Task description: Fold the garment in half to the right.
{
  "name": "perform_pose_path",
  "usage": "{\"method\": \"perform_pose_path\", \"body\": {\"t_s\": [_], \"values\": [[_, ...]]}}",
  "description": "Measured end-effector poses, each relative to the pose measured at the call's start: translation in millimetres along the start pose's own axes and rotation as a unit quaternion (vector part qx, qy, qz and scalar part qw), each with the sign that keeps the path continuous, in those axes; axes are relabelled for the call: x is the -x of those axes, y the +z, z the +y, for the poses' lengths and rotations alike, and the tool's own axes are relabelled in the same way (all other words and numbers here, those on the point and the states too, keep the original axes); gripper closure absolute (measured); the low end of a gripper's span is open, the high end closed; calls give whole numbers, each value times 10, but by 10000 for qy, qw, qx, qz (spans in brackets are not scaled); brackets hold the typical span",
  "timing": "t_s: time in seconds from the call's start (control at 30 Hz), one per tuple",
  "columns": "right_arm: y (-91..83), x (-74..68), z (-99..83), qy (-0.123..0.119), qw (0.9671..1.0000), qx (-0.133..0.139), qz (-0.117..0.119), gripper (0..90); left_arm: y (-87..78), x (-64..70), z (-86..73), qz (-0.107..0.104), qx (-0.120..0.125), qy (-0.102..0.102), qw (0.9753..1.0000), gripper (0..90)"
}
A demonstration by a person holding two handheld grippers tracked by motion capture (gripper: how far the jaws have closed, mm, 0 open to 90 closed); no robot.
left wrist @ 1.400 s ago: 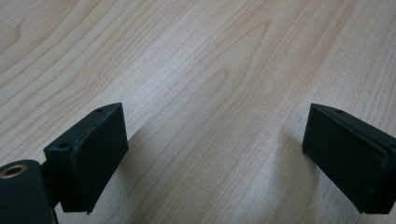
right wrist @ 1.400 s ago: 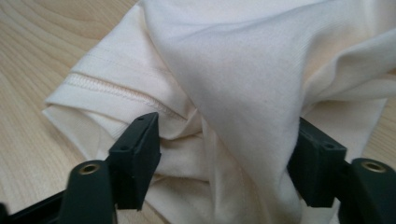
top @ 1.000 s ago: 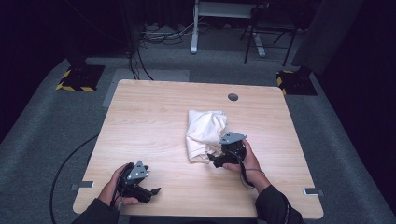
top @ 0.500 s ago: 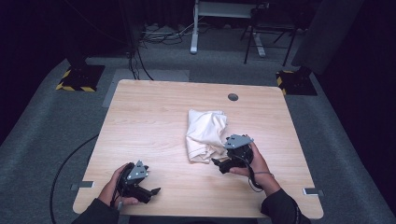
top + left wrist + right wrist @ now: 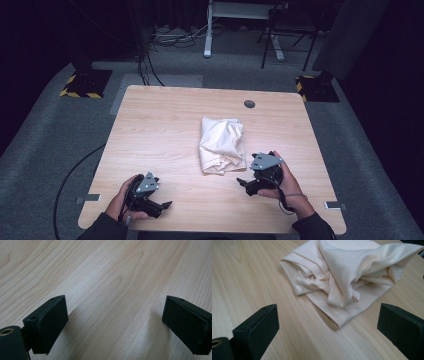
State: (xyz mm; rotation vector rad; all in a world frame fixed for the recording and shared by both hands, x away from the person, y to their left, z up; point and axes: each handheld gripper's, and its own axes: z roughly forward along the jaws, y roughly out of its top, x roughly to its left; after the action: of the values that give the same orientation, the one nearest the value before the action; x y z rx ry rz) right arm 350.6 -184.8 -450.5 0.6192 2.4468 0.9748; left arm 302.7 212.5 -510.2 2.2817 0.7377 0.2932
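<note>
On the left of the dim room a black-and-yellow striped base [image 5: 82, 85] sits on the grey carpet [image 5: 45, 150] beside the pale wood-grain counter [image 5: 160, 130], and at the counter's near left corner the left tool [image 5: 165, 204] is held low over bare wood with its jaws wide apart and nothing between them. Near the middle of the counter lies the crumpled cream cloth [image 5: 222, 145], with a round cable hole [image 5: 249, 104] beyond it toward the far edge and white desk legs [image 5: 207, 30] and cables farther back. Just right of the cloth's near corner, close but apart from it, the right tool [image 5: 242, 183] is held with jaws spread and empty, a second striped base [image 5: 314, 87] standing off the counter's far right corner.
</note>
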Motion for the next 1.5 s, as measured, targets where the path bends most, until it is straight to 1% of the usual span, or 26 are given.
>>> {"method": "perform_pose_path", "body": {"t_s": [0.27,0.37,0.5,0.6,0.7,0.83,0.9,0.97,1.1,1.23,1.27,1.3,1.37,1.43,1.5], "values": [[-178,-53,-202,-49,10000,-33,-2,36,2,0,2,-9,-5,4,10000,61],[-208,-71,-292,-129,9999,-85,52,36,2,0,2,-8,-4,4,10000,61],[-232,-74,-420,-154,9998,-147,59,37,3,-1,2,-12,-2,7,10000,60],[-241,-67,-510,-111,9997,-202,90,37,4,-1,3,-16,-1,9,10000,60],[-222,-52,-612,-88,9995,-301,63,37,5,-2,4,-13,-3,12,10000,58],[-195,-22,-762,35,9992,-397,58,37,5,-4,6,-15,-9,28,10000,56],[-200,6,-832,183,9990,-407,47,37,6,-4,6,-15,-9,31,10000,56],[-212,34,-898,342,9988,-338,44,37,6,-4,6,-15,-10,31,10000,55],[-235,91,-1016,611,9977,-287,11,34,7,-5,7,-16,-8,32,10000,55],[-275,136,-1125,965,9952,-179,11,24,10,-7,8,-26,-6,42,10000,53],[-280,146,-1153,1062,9942,-149,50,22,9,-6,8,-28,-8,39,10000,53],[-291,154,-1169,1154,9931,-181,100,18,9,-7,8,-26,-8,41,10000,53],[-319,166,-1201,1205,9925,-208,71,4,9,-6,8,-26,-9,42,10000,53],[-334,193,-1232,1382,9899,-271,136,3,9,-7,9,-24,-8,45,10000,53],[-341,201,-1241,1433,9893,-280,74,3,9,-6,8,-26,-8,40,10000,53]]}}
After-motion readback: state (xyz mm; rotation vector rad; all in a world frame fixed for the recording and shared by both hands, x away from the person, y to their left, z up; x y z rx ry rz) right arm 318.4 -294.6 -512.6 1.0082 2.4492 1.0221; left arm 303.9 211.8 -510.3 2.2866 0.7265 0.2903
